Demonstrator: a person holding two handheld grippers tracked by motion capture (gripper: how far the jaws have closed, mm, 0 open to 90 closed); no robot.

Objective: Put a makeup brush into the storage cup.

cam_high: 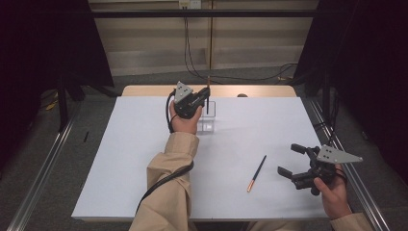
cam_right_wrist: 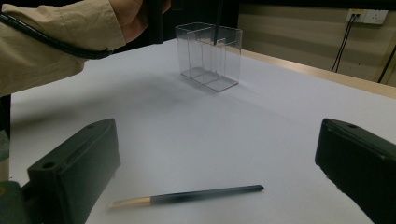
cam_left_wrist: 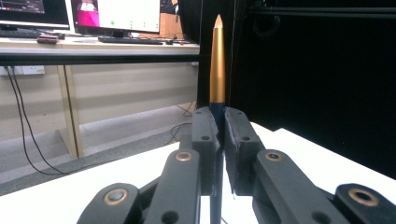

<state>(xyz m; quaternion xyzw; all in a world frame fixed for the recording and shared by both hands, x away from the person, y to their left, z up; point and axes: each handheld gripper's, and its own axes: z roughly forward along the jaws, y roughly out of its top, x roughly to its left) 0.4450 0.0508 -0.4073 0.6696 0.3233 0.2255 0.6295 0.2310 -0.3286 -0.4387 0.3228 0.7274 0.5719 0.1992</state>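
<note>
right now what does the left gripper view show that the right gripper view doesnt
Left gripper view alone: the left gripper shut on an upright pen, gold end pointing up, with a desk and monitors behind.

Right gripper view alone: the right gripper open, a second pen lying flat on the table between its jaws, and the clear plastic holder with dividers farther off, a sleeve beside it.

Both: the white table and the pale wall with trailing cables behind it.

White table: clear holder, pen.
</note>
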